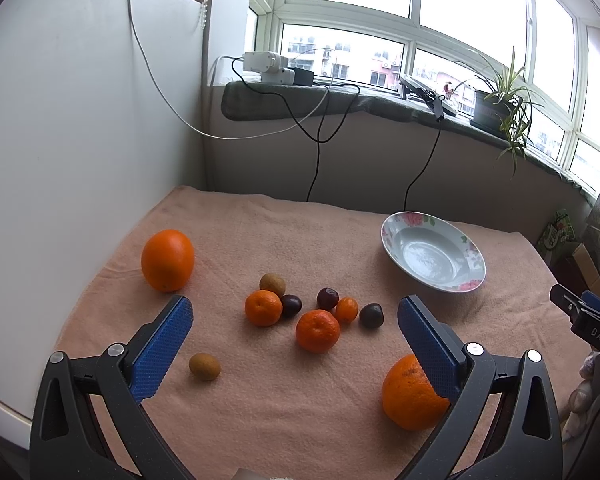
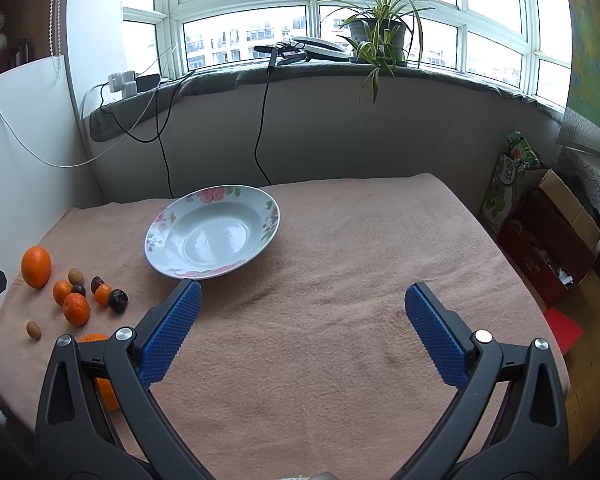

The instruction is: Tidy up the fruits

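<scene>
Nothing is sorted yet: the flowered plate (image 2: pixel 212 236) is seen bare on the pink towel (image 2: pixel 340 320). All fruit lies loose, left of the plate: two big oranges (image 1: pixel 167 260) (image 1: pixel 410 394), small mandarins (image 1: pixel 317 330), dark plums (image 1: pixel 327 298), brown kiwis (image 1: pixel 204 366).

Left gripper (image 1: pixel 296 344) is held wide apart over the cluster, gripping nothing. Right gripper (image 2: pixel 302 336) is likewise spread, over bare towel.

No obstacle is noted between fruit and plate; cables (image 1: pixel 316 148) hang behind.

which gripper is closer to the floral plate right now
Right. The right gripper hovers open just in front of the floral plate, one pad almost at its rim. The left gripper is open over the fruit cluster, the plate off to its right.
</scene>
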`<state>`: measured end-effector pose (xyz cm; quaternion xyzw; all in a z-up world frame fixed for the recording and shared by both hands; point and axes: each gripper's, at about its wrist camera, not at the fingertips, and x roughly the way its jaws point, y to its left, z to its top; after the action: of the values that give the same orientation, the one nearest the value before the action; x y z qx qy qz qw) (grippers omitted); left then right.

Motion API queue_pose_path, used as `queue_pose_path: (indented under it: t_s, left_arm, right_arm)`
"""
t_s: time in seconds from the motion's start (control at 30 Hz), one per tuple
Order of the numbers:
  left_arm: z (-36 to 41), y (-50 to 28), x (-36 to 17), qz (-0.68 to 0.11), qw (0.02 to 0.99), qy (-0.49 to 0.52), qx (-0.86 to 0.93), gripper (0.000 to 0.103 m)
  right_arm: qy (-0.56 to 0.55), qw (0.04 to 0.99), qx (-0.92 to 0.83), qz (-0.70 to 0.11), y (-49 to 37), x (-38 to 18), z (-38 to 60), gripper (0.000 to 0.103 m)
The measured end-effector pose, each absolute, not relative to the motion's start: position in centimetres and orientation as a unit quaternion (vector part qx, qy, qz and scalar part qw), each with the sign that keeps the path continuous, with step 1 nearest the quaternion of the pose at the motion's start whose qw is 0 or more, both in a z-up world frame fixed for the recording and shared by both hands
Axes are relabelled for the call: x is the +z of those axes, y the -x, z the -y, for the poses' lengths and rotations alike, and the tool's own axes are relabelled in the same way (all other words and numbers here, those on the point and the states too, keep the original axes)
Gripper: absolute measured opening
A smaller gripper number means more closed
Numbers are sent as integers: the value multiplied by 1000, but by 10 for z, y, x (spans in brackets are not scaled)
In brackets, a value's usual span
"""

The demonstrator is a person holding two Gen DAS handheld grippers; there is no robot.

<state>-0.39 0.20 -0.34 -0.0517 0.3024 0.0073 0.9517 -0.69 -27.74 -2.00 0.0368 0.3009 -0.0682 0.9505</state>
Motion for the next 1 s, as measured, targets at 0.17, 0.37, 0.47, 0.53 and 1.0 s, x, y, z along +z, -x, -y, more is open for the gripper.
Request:
queue_pose_path:
  t_s: [0.17, 0.37, 0.47, 0.53, 1.0]
  left_arm:
    - [0, 6, -6, -304, 951, 52, 7, 102]
    - [-1, 4, -6, -305, 951, 52, 7, 102]
    - [-1, 4, -7, -305, 951, 53, 7, 102]
    - [-1, 4, -7, -305, 951, 53, 6, 102]
    - [-2, 4, -22, -343, 934, 88, -37, 102]
  right_arm:
    - [-37, 951, -68, -301, 7, -20, 277, 103]
    - [-37, 950, -68, -301, 7, -21, 276, 103]
    - [-36, 950, -67, -302, 7, -22, 275, 103]
    - [-36, 950, -66, -302, 7, -22, 274, 103]
    - [-61, 943, -3, -326, 2, -33, 268, 103]
